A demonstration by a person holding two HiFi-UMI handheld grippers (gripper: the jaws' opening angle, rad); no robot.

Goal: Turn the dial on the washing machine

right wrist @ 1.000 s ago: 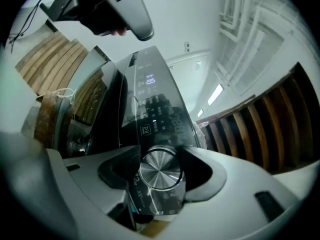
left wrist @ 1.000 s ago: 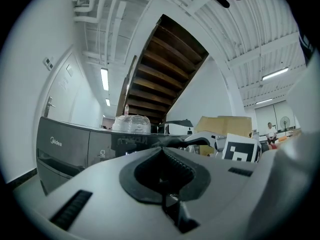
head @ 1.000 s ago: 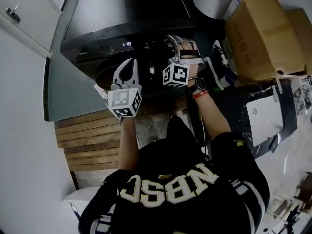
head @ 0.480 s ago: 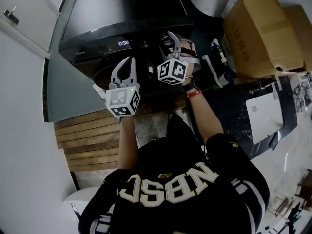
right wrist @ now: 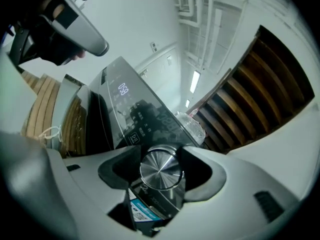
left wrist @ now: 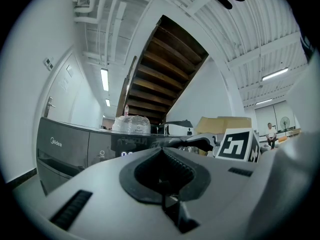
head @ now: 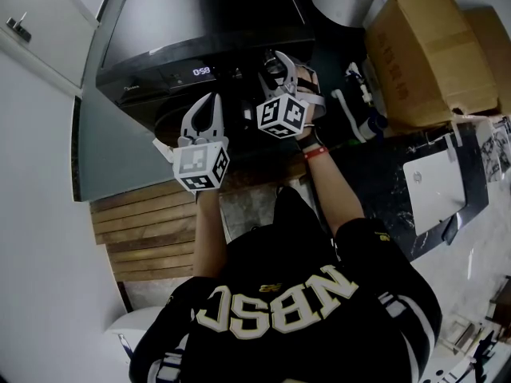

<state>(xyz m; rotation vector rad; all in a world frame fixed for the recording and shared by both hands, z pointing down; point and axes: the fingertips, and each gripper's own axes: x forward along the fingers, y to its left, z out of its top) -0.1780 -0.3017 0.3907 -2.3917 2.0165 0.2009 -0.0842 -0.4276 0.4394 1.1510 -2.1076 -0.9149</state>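
Observation:
The dark washing machine stands ahead of me, its display lit with digits. My right gripper is at the control panel, right of the display. In the right gripper view, that gripper is shut on the round silver dial, one jaw on each side of it. My left gripper hangs lower and to the left, in front of the machine's door. Its jaws are shut with nothing between them. In the head view the dial is hidden behind the right gripper.
Cardboard boxes stand to the right of the machine, with bottles and a white flat device nearby. Wooden slats lie on the floor at the left. A white door is at far left.
The right gripper has twisted on the dial; its marker cube has rotated and shifted slightly left. The machine's display has lit up brighter with digits. The left gripper has stayed put.

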